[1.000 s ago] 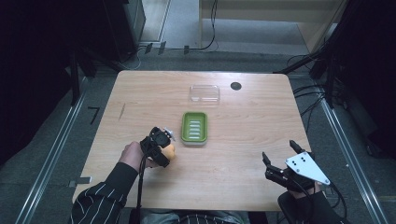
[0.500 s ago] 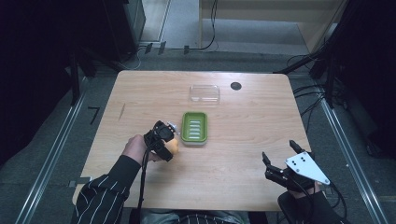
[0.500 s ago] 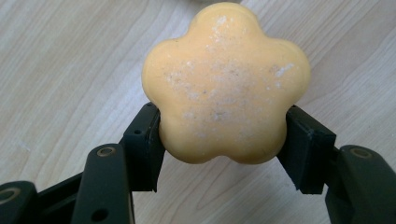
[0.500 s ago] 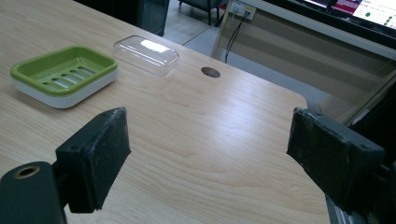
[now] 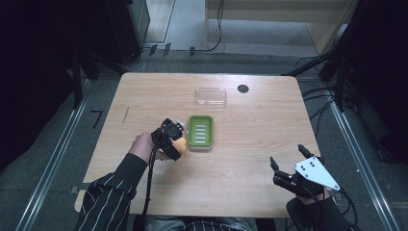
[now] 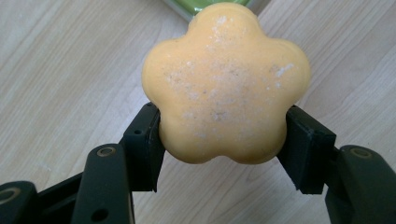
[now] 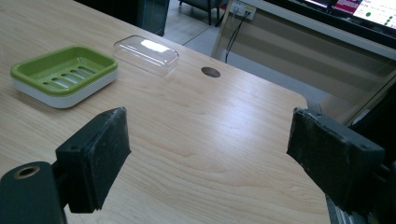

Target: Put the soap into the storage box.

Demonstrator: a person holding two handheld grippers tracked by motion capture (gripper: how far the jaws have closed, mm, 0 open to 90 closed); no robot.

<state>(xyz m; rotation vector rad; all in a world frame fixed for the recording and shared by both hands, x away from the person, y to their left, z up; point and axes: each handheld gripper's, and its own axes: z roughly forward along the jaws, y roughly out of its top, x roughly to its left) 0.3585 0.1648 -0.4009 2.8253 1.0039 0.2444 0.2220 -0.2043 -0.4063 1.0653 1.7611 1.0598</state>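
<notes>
Where the pale wooden desk (image 5: 250, 159) carries the items, no brand, label or legible writing appears on any of them. A green slotted soap dish on a white base (image 5: 200, 132) sits near the desk's centre, slightly toward the left edge. A clear plastic rectangular lid (image 5: 210, 96) lies apart from it toward the far edge, beside a round dark cable hole (image 5: 243, 88).

The left gripper (image 5: 174, 142), held by a hand (image 5: 140, 147) in a striped sleeve, is just beside the dish's left rim. Its jaws are clamped on an orange flower-shaped soap bar (image 6: 226, 84), gripped at two opposite sides, its top surface dusted with pale specks.

The right gripper (image 5: 286, 166) is near the desk's near right corner, well apart from the dish. Its jaws stand wide apart with nothing between them.
</notes>
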